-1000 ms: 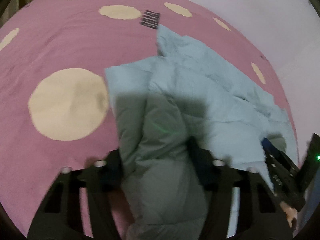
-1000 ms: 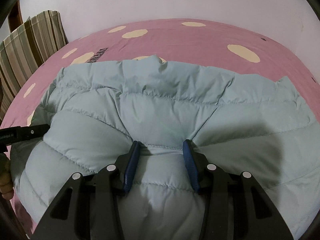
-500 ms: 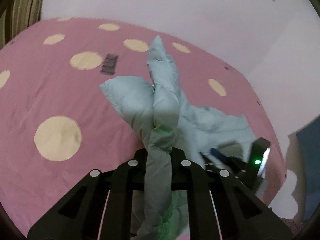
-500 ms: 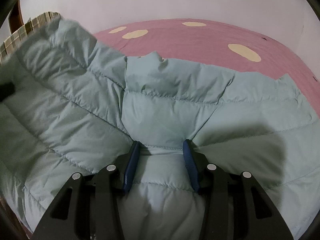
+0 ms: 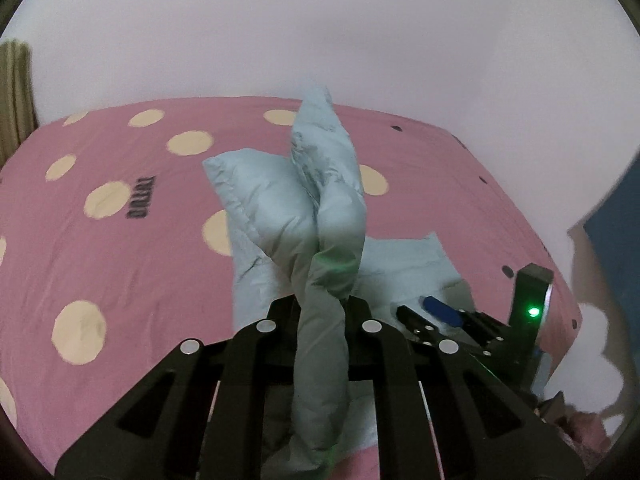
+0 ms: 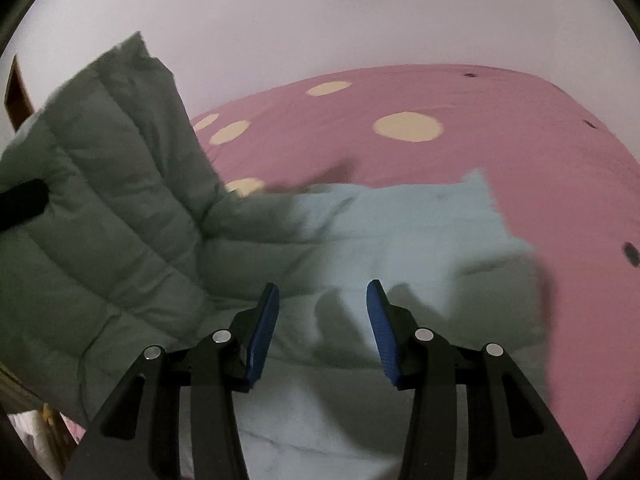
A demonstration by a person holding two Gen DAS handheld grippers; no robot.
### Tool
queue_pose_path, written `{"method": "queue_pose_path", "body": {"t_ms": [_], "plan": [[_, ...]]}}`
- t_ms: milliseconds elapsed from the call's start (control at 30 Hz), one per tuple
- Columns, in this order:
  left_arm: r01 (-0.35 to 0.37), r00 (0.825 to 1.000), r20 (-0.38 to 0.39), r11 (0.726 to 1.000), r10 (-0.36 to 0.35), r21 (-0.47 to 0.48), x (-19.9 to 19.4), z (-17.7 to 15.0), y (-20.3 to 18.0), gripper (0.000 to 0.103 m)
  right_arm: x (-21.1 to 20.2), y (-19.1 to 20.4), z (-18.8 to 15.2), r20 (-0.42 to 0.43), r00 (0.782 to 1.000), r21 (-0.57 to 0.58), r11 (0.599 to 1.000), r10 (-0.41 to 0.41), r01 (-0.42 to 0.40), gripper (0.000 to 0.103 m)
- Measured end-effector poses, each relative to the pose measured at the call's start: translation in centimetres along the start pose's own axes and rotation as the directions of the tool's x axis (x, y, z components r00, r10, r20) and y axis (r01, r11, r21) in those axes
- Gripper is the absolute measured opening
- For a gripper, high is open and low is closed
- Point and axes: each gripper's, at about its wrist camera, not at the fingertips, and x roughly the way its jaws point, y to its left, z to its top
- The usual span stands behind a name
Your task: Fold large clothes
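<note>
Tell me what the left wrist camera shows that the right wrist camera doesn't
Only the left wrist view shows the left gripper with its jaws shut on a bunched part of the light blue puffer jacket, dark lettering printed on the bedsheet, and a green light on the other tool. Only the right wrist view shows the right gripper with its blue pads apart above the jacket, and a raised quilted panel at left. Both share the jacket, the pink dotted bedsheet and the pale wall.

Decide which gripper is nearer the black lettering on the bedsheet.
Left. The left gripper, clamped on the jacket, is beside the lettering; the right gripper lies farther, across the jacket.
</note>
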Motion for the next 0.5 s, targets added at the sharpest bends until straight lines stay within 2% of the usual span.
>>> {"method": "queue_pose_path", "body": {"t_ms": [133,233,500], "plan": [[-0.016,1.0,-0.017,0.996,0.018,0.087,2.7,0.8,-4.9,0.01,-2.2,-3.6,-0.3,0.024,0.999,0.052,0.998,-0.03,0.028,0.046],[-0.003,0.999,-0.054,0.994,0.009,0.105,5.2,0.7,-7.0,0.01,-3.6,-6.2,-0.6,0.041,0.998,0.099,0.994,-0.053,0.049,0.046],[0.008,0.984,-0.176,0.991,0.016,0.133,12.3,-3.1,-12.4,0.01,-5.5,-11.7,-2.1,0.054,0.993,0.193,0.977,-0.104,0.091,0.046]]}}
